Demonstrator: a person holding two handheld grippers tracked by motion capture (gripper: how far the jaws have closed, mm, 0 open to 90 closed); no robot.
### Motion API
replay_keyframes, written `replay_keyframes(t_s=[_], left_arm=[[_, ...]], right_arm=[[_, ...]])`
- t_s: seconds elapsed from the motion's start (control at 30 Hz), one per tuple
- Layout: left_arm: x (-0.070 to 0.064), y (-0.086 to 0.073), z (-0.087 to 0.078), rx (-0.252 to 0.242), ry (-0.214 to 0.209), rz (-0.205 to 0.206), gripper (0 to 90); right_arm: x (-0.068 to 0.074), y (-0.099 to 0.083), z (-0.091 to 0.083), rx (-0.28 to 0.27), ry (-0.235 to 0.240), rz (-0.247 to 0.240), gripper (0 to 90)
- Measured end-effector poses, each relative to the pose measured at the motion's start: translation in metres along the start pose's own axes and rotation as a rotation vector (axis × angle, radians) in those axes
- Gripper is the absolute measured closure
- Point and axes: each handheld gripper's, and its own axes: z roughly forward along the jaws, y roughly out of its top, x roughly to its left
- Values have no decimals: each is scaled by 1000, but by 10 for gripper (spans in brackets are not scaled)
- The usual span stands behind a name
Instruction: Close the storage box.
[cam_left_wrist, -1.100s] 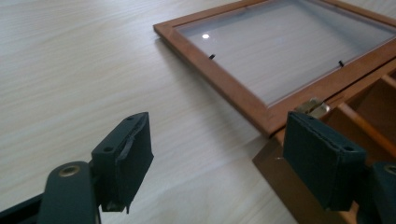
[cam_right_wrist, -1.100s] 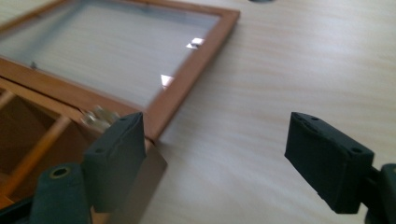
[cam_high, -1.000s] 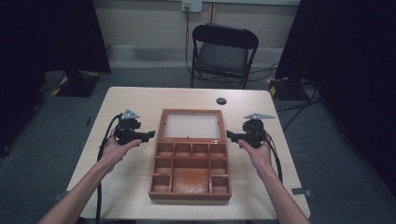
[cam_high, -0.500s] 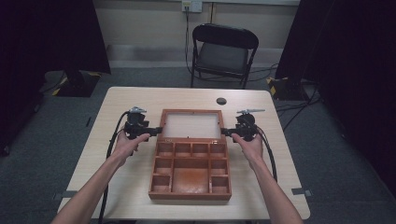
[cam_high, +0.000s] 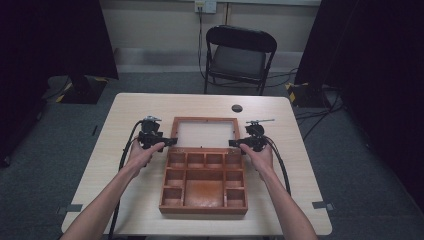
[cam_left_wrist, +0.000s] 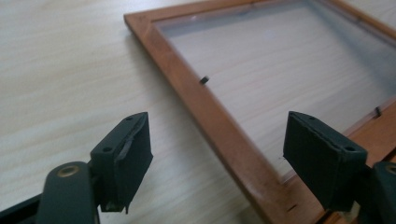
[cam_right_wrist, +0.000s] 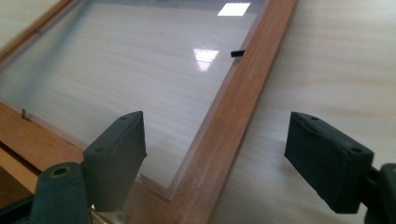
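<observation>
High view, box: a wooden box (cam_high: 204, 186) is laid open flat on the table (cam_high: 125, 107), its glass-paned lid (cam_high: 204, 134) folded back on the far side, divided tray nearer the person.
High view, left gripper: the left gripper (cam_high: 169, 142) is held just off the lid's left frame rail, near the hinge line, jaws pointed inward at it.
High view, right gripper: the right gripper (cam_high: 235, 143) is mirrored on the lid's right rail, jaws pointed inward too.
High view, extras: a small dark disc (cam_high: 237, 108) is seen beyond the lid, well apart from both grippers; a folding chair (cam_high: 239, 52) is parked behind the table.
Left gripper view: the 2 jaws are spread wide, nothing pinched; the lid's wooden rail runs up between them, closer to the right-hand jaw, glass pane past it.
Right gripper view: same deal, 2 jaws spread wide and released; the lid's rail sits between them, glass toward the left-hand jaw, bare table toward the other.
</observation>
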Motion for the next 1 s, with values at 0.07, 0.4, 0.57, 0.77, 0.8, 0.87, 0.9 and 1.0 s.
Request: replay_keyframes(t_s=[0.07,0.4,0.57,0.77,0.8,0.87,0.9,1.0], left_arm=[[4,-3,2,21,-14,-26,222],[5,-6,6,12,-69,-84,213],[-1,-5,9,28,-105,-83,214],[-4,-5,13,24,-125,-85,213],[-4,-5,13,24,-125,-85,214],[-7,-5,14,17,-132,-78,216],[-8,-6,14,13,-130,-67,221],[-10,-4,16,19,-135,-66,217]], right_arm=[[0,1,2,20,23,19,199],[1,-2,13,11,116,69,186],[6,-2,19,22,132,79,146],[3,-2,18,28,141,63,159],[3,-2,18,28,141,63,159],[4,-3,17,17,139,62,160],[4,-3,17,15,138,60,163],[3,-4,16,10,137,61,168]])
